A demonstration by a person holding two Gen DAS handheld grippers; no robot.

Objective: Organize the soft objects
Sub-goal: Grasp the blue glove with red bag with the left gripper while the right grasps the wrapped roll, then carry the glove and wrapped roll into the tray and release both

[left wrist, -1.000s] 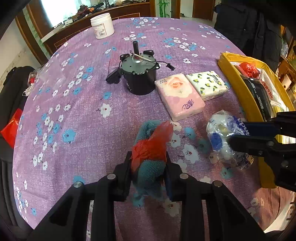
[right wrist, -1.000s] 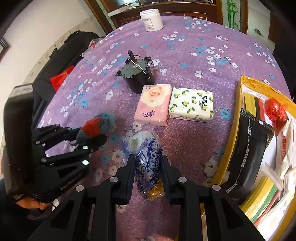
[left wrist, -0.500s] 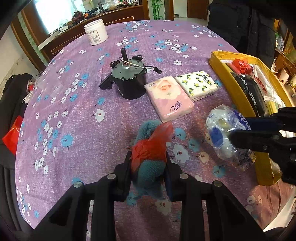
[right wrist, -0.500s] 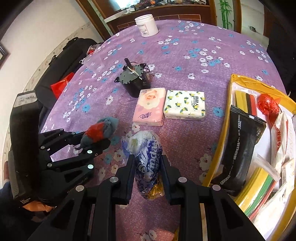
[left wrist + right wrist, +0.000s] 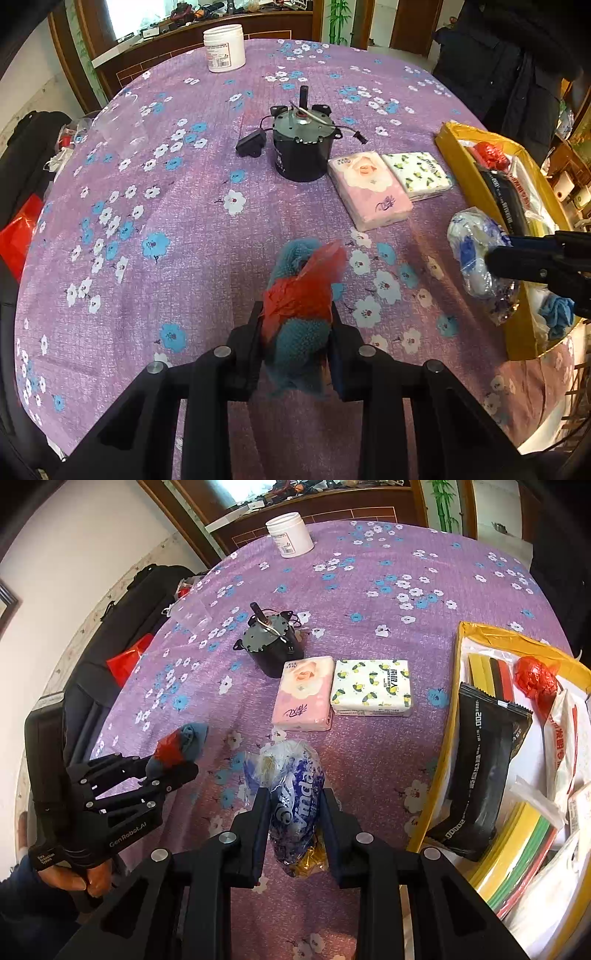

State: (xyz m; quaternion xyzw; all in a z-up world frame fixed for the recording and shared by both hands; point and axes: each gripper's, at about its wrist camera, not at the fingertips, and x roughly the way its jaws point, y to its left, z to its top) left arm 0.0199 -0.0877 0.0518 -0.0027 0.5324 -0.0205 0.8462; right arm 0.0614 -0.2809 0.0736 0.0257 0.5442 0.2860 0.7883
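Observation:
My left gripper (image 5: 295, 325) is shut on a teal fuzzy cloth bundled with a red plastic bag (image 5: 301, 295), held above the purple flowered tablecloth (image 5: 147, 206). The same bundle (image 5: 181, 744) and left gripper (image 5: 173, 766) show at the left of the right wrist view. My right gripper (image 5: 293, 808) is shut on a crumpled blue-and-white plastic bag (image 5: 295, 794), also seen as the bag (image 5: 472, 251) at the right of the left wrist view. A pink tissue pack (image 5: 369, 190) and a white patterned tissue pack (image 5: 417, 175) lie side by side on the table.
A black motor with wires (image 5: 301, 147) stands mid-table beside the tissue packs. A white jar (image 5: 224, 47) sits at the far edge. A yellow box (image 5: 443, 746) with a black packet, red ball and coloured sheets lies along the right. A clear plastic piece (image 5: 118, 129) lies far left.
The left wrist view has shifted: table objects sit further right and the far jar is nearer centre. Both grips are unchanged, and the right gripper with its bag has barely moved.

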